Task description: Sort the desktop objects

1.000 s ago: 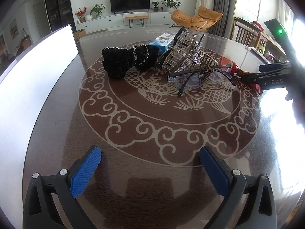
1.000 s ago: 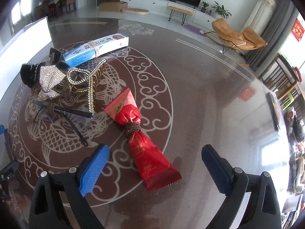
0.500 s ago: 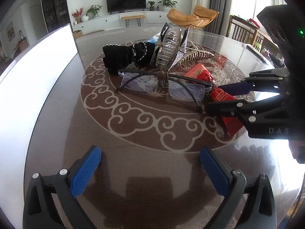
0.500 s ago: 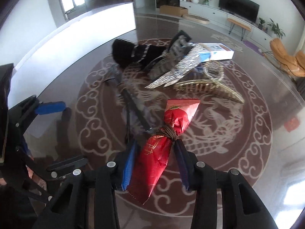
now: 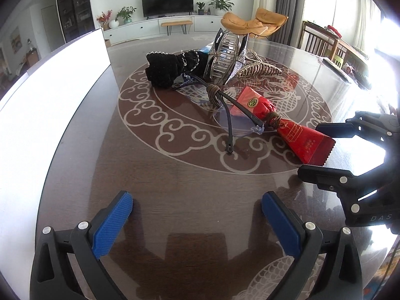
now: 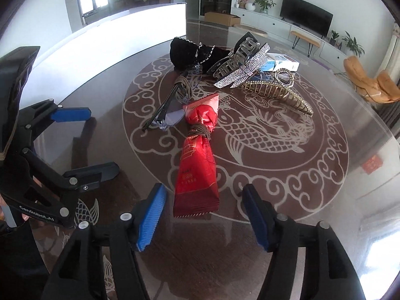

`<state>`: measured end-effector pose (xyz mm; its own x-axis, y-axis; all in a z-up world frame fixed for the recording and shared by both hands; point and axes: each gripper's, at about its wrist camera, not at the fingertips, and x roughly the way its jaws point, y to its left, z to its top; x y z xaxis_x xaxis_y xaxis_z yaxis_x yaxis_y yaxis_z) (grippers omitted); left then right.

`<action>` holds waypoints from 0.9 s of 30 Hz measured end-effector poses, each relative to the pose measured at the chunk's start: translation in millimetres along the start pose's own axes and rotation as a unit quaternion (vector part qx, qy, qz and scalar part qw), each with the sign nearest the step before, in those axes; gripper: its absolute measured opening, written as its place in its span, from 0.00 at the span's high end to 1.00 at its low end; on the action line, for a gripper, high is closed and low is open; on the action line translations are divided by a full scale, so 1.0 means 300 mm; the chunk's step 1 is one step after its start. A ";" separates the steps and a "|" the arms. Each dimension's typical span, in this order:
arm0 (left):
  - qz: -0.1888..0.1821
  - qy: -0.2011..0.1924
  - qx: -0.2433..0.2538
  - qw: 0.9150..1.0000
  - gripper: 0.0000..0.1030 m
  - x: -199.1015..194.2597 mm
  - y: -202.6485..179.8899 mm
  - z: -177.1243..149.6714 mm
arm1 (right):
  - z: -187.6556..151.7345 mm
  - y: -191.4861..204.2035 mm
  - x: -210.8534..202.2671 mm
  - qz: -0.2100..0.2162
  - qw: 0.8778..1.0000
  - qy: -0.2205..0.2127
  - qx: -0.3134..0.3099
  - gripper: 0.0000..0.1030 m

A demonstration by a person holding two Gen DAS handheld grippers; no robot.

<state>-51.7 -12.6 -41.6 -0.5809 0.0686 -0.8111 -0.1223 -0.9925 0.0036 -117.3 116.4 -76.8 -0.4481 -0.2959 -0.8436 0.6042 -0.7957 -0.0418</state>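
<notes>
The right jaws (image 6: 202, 221), clamped on the red packet (image 6: 197, 165) a moment ago, are opening; it lies loose between them. Left jaws (image 5: 197, 221) gape empty, so sorting has barely begun.

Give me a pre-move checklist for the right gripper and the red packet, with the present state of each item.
1. Right gripper free of the red packet: ok; its jaws are opening, the packet's serrated end lies between the pads, untouched.
2. Packet flat on the table: ok.
3. Packet clear of the glasses: not ok; one lens overlaps its upper end.
4. Packet clear of the gold hair claw: ok, a gap shows.
5. Left gripper empty and open: ok.
6. Left gripper out of the right one's way: cannot tell; it hovers close beside.
</notes>
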 end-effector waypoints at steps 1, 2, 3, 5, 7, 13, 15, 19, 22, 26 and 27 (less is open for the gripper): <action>0.000 0.000 0.000 1.000 0.00 0.000 0.000 0.000 | 0.020 -0.029 0.010 -0.006 1.000 0.002 0.003 0.17; 0.000 0.000 0.000 1.000 0.00 0.000 0.000 0.000 | 0.028 -0.032 0.020 -0.008 1.000 0.002 0.007 0.13; 0.000 0.000 0.000 1.000 0.00 0.000 0.000 0.000 | 0.028 -0.038 0.026 -0.007 1.000 0.001 0.014 0.11; 0.000 0.000 0.000 1.000 0.00 0.000 0.000 0.000 | 0.037 -0.066 0.046 -0.004 0.999 0.002 0.038 0.01; 0.000 0.000 0.000 1.000 0.00 0.000 0.001 0.000 | 0.025 -0.076 0.045 -0.009 0.999 -0.005 0.050 0.00; 0.001 0.000 0.000 1.000 0.00 -0.002 -0.003 0.003 | 0.007 -0.077 0.039 -0.013 0.998 -0.024 0.052 0.00; 0.001 0.000 -0.001 1.000 0.00 -0.004 -0.004 0.004 | 0.006 -0.077 0.038 -0.013 0.998 -0.026 0.053 0.00; 0.001 0.000 -0.001 1.000 0.00 -0.004 -0.004 0.005 | 0.010 -0.079 0.042 -0.014 0.998 -0.026 0.057 0.00; 0.001 0.000 -0.001 1.000 0.00 -0.003 -0.004 0.004 | 0.016 -0.082 0.042 -0.014 0.998 -0.019 0.056 0.00; 0.001 0.000 -0.001 1.000 0.00 -0.003 -0.003 0.004 | 0.031 -0.081 0.049 -0.014 0.998 -0.006 0.053 0.00; 0.001 0.000 -0.001 1.000 0.00 -0.003 -0.004 0.004 | 0.036 -0.083 0.051 -0.012 0.999 0.000 0.052 0.00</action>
<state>-52.1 -11.5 -40.3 -0.5812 0.0671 -0.8110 -0.1204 -0.9927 0.0041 -146.2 125.9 -82.8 -0.4626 -0.2757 -0.8426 0.5211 -0.8534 -0.0069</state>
